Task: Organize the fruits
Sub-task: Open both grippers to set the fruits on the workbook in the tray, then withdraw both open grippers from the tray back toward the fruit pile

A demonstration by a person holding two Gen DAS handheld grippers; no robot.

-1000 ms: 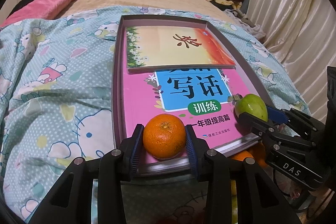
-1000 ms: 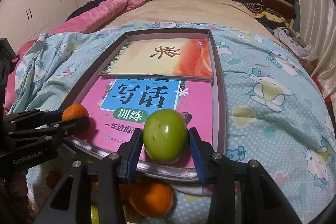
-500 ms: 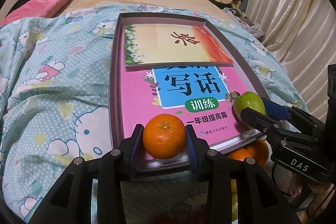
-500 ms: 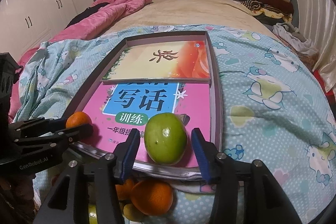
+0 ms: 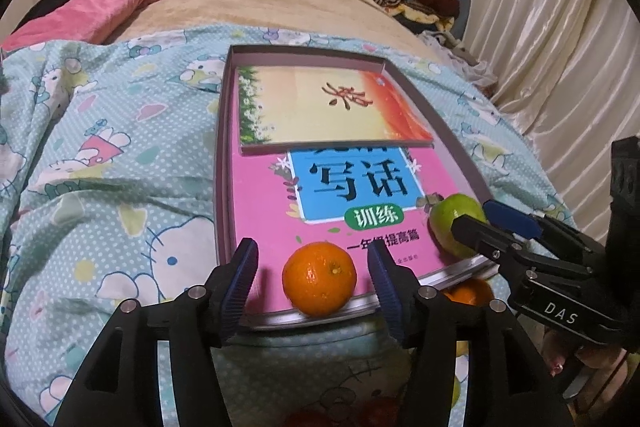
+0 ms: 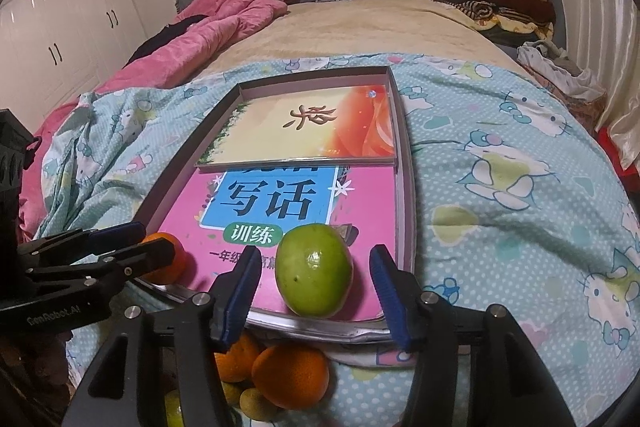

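The left gripper [image 5: 314, 273] is letting go, its jaws opening, and the orange [image 5: 319, 278] sits free between them on the pink book [image 5: 264, 203], at the book's near edge. The right gripper [image 6: 314, 285] is opening too, with gaps on both sides of the green fruit [image 6: 314, 270], which also rests on the pink book near its front edge. Only the right view shows more fruit [image 6: 290, 375] clearly, piled below that edge. The book lies in a shallow box [image 5: 222, 155] on the blue blanket [image 6: 500, 207], which spreads wide around the box.

Spare oranges [image 6: 290, 375] half hidden under pink book [image 6: 372, 195] (count unclear).
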